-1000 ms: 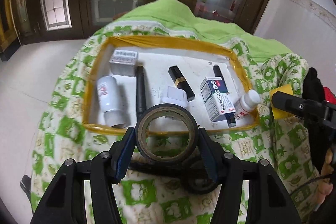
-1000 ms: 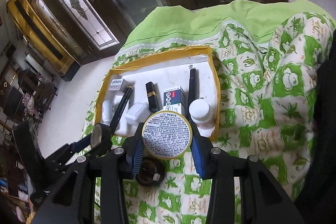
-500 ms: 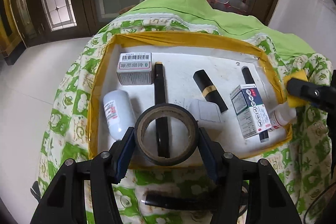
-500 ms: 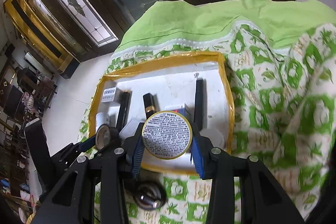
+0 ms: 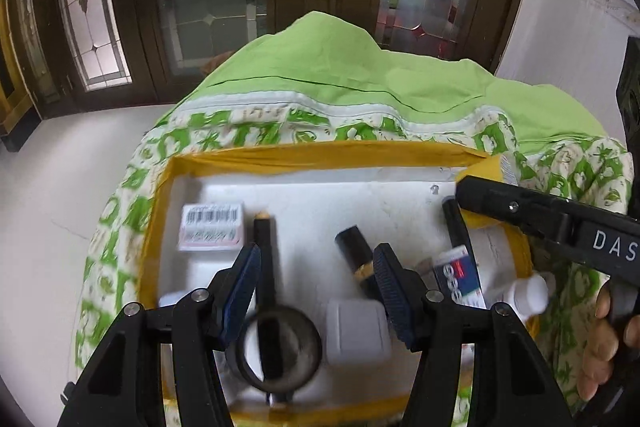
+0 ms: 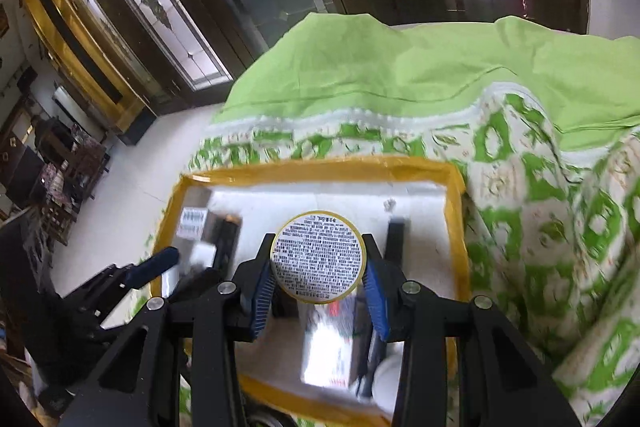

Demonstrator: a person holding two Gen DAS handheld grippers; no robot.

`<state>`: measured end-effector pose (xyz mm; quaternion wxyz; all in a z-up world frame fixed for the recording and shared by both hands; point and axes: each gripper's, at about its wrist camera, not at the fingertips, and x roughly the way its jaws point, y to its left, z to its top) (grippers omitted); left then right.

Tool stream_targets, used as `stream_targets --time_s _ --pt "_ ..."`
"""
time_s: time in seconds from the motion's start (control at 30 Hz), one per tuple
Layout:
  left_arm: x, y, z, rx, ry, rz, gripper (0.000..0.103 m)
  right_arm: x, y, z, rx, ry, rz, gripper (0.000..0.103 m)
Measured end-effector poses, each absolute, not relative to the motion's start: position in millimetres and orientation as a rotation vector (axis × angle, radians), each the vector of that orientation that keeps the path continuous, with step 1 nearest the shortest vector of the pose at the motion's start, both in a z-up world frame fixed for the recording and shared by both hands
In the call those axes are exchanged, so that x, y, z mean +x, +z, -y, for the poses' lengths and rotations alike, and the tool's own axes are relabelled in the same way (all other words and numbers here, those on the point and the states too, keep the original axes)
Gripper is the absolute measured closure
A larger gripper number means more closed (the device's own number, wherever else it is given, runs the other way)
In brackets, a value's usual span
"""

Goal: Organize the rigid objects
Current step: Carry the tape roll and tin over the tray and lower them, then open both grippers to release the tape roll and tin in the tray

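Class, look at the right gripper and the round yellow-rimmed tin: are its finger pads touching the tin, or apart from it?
Touching. The right wrist view shows the round tin wedged between the right gripper's blue pads, both pressed against its rim with no gap.

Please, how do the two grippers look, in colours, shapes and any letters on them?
Both grippers, left and right, are black angular frames with silver screws and two fingers carrying ribbed blue pads. The right gripper's side shows white letters "DAS" in the left wrist view. A bare hand shows; no sleeve visible.
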<state>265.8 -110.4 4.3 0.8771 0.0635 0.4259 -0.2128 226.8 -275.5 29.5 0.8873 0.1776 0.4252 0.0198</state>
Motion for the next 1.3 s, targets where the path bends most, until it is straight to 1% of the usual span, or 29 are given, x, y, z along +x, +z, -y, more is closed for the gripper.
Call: stream_targets --time_s 0.07,0.43,0.47,0.53,0.57,0.6,0.67,0.83,0.93,1.0,1.1,1.2,1.3 --pt "272 -2 114 0.135 -0.442 -0.903 0.050 235 25 277 0.376 0.027 -0.893 0.064" --pt "273 -18 107 0.138 -0.434 -0.914 0.050 258 -19 274 0.332 -0.003 -0.963 0.064" --pt "271 -17 105 0.135 -0.434 -0.910 0.049 258 -21 273 0.325 -0.001 -0.959 0.064" --pt "268 -13 101 0.129 -0.435 -0.905 0.043 255 -22 272 0.320 -0.004 -0.951 0.063" --pt "264 -10 98 0.127 -0.436 -0.897 0.037 252 -21 272 0.316 -0.006 -0.939 0.057" --pt "258 -6 93 0.125 -0.435 -0.887 0.034 249 -19 272 0.316 -0.004 -0.929 0.056" --pt "246 1 80 0.112 -0.427 -0.876 0.031 241 -12 271 0.311 -0.011 -0.906 0.055" --pt "202 6 43 0.052 -0.383 -0.868 0.028 214 7 267 0.335 0.009 -0.859 0.054" --pt "162 -2 18 0.028 -0.330 -0.860 0.024 193 15 265 0.372 0.036 -0.849 0.054" --pt "136 -17 2 0.001 -0.292 -0.893 0.023 180 18 263 0.396 0.054 -0.851 0.054" --pt "121 -32 -10 -0.024 -0.269 -0.985 0.023 152 19 253 0.430 0.109 -0.866 0.054" --pt "116 -23 -18 -0.046 -0.251 -0.958 0.023 131 15 241 0.424 0.140 -0.905 0.054" --pt "112 -23 -23 -0.068 -0.241 -0.953 0.023 115 1 226 0.360 0.118 -0.975 0.054"
